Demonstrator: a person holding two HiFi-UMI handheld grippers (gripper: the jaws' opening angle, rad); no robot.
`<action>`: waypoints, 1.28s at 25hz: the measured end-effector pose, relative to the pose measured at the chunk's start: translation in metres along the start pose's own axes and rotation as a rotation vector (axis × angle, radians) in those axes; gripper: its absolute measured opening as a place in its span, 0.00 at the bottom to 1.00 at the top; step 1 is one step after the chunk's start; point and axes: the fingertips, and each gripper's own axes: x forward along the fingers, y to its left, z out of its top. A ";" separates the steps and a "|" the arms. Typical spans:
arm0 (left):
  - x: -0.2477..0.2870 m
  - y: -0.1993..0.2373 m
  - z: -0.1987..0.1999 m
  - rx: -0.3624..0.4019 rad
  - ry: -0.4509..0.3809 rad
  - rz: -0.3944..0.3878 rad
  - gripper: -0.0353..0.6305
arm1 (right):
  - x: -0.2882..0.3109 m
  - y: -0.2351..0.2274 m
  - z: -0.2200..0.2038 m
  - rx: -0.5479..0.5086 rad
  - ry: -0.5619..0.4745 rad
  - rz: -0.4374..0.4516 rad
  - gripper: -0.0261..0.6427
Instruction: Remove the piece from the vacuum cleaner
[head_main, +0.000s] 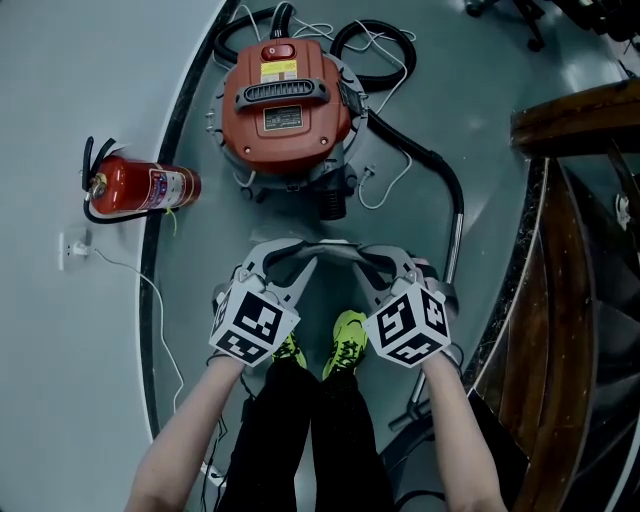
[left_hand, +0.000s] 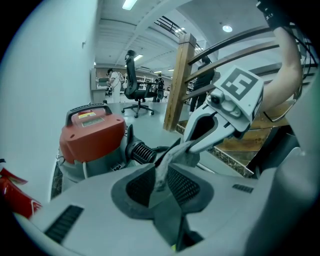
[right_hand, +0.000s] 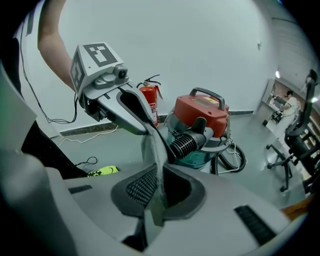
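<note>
The red vacuum cleaner (head_main: 285, 100) stands on the grey floor ahead of me, its black ribbed hose socket (head_main: 333, 203) facing me. A thin grey piece (head_main: 338, 247) hangs in the air just in front of that socket, stretched between both grippers. My left gripper (head_main: 305, 259) is shut on its left end and my right gripper (head_main: 368, 258) on its right end. In the left gripper view the piece (left_hand: 162, 167) runs up from my jaws to the right gripper (left_hand: 192, 145). In the right gripper view the same piece (right_hand: 155, 150) leads to the left gripper (right_hand: 147, 127).
A red fire extinguisher (head_main: 140, 187) lies left of the vacuum by the wall. The black hose and metal wand (head_main: 455, 240) curve down the right side. A wooden stair railing (head_main: 570, 120) is at the right. My yellow-green shoes (head_main: 345, 340) are below the grippers.
</note>
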 end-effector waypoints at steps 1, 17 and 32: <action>-0.002 -0.003 -0.001 -0.001 0.001 0.002 0.18 | -0.002 0.003 0.000 -0.003 -0.002 0.001 0.09; -0.027 -0.055 -0.031 -0.029 0.027 0.033 0.18 | -0.017 0.055 -0.023 -0.038 -0.016 0.048 0.09; 0.006 -0.075 -0.093 -0.096 0.062 0.021 0.18 | 0.025 0.082 -0.072 -0.028 0.020 0.094 0.09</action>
